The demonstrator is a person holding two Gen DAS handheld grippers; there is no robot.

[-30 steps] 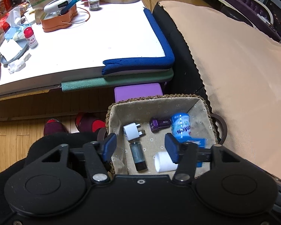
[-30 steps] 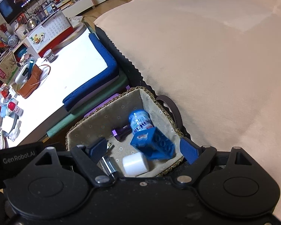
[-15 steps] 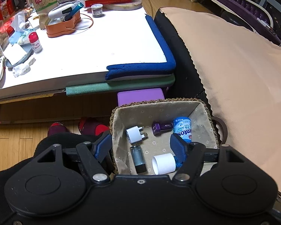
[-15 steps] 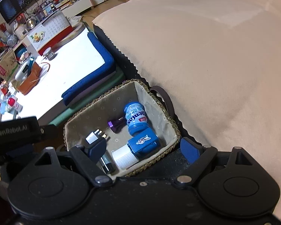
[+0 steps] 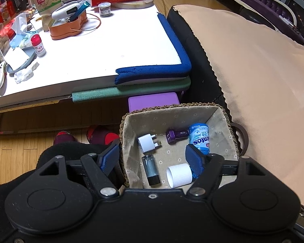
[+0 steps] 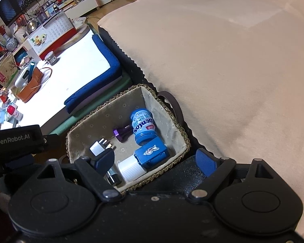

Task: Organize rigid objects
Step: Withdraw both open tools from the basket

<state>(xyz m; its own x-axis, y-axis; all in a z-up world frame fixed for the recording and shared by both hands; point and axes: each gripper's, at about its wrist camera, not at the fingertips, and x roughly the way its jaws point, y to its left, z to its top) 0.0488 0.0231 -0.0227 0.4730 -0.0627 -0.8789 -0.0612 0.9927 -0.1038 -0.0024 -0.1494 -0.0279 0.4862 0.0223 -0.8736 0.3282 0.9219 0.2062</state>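
Both tools hang above a lined basket (image 5: 223, 109) beside a beige-covered couch (image 5: 263, 81). The left tool (image 5: 152, 159) has just been opening its jaws and grips nothing; the right tool (image 6: 158, 160) stands wide open, also empty. In the basket lie a white plug (image 5: 147, 142), a purple adapter (image 5: 176, 136), a Mentos bottle (image 5: 199, 136), a dark tube (image 5: 151, 170), a white cap (image 5: 179, 175) and a blue block (image 6: 152, 152).

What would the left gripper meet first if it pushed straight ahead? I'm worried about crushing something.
Probably the dark cylindrical tube lying in the basket, between the open left gripper fingers; depth is uncertain.
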